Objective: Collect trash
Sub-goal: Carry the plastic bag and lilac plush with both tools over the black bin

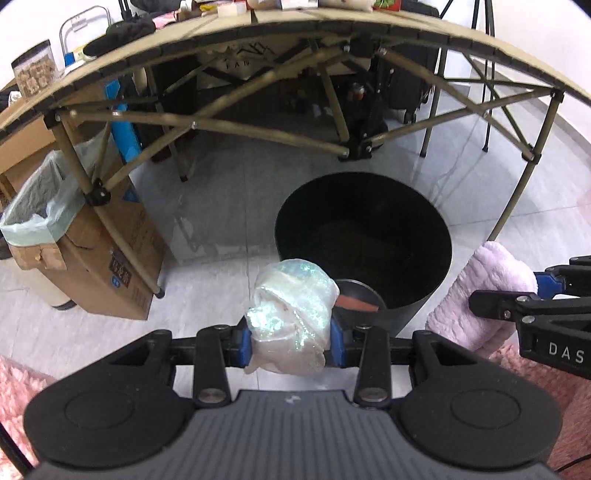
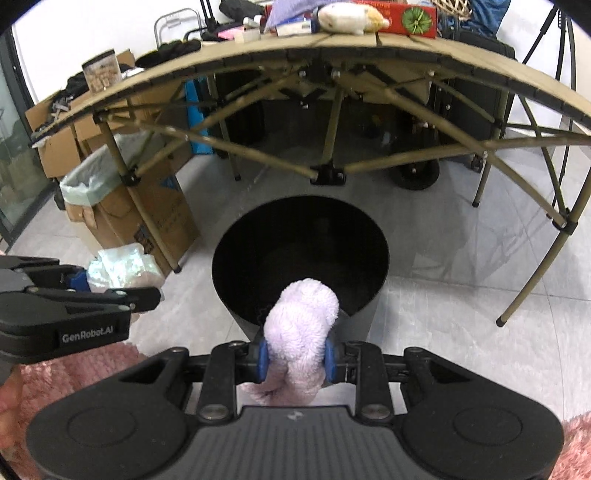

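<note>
Left wrist view, items from left to right:
- One cardboard box [image 1: 110, 258] lined with a pale green bag [image 1: 40, 199], under the folding table [image 1: 295, 27].
- One left gripper [image 1: 291, 341], clenched on one crumpled shiny plastic bag [image 1: 291, 314], just short of the bin rim.
- One black round bin [image 1: 365, 243] on the grey floor, open, dark inside.
- One right gripper [image 1: 517, 295] at the right edge, holding one fluffy lilac cloth [image 1: 487, 291].

Right wrist view, items from left to right:
- Left gripper [image 2: 125, 291] with the plastic bag [image 2: 122, 266], left of the bin [image 2: 299, 258].
- Right gripper [image 2: 295, 356] clenched on the lilac cloth [image 2: 303, 325] at the bin's near rim.
</note>
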The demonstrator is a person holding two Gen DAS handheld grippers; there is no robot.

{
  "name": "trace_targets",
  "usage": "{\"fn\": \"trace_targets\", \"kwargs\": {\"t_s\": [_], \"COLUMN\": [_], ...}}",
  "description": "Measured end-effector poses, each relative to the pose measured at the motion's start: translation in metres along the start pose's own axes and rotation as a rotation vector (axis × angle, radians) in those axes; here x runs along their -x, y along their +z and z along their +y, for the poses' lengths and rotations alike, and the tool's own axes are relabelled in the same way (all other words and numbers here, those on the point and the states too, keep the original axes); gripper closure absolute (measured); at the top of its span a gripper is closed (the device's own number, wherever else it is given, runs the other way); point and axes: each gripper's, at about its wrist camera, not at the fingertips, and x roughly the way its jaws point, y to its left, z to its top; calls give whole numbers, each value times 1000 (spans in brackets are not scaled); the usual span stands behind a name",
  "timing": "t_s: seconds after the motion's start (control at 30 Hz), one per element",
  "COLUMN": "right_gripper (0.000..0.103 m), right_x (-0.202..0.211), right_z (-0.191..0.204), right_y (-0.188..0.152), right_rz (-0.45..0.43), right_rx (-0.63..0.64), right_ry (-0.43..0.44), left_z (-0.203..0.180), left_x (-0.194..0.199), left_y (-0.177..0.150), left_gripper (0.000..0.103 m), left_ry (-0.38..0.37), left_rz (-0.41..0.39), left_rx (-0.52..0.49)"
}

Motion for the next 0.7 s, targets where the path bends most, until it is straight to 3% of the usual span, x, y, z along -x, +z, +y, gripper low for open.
{"fn": "trace_targets", "kwargs": {"t_s": [0.43, 0.7], "right_gripper": [76, 76], "right_x": [-22, -26], "right_z": [-7, -8], "right_y": [-3, 8], "right_rz": [20, -44], "right_rx": [-12, 6], "right_ry": [21, 24], "left_z": [4, 4], "left_x": [-16, -19], "left_y": [2, 5], "left_gripper": [64, 64], "left_ry": [15, 28], "left_rz": [35, 23], "left_rx": [27, 30]}}
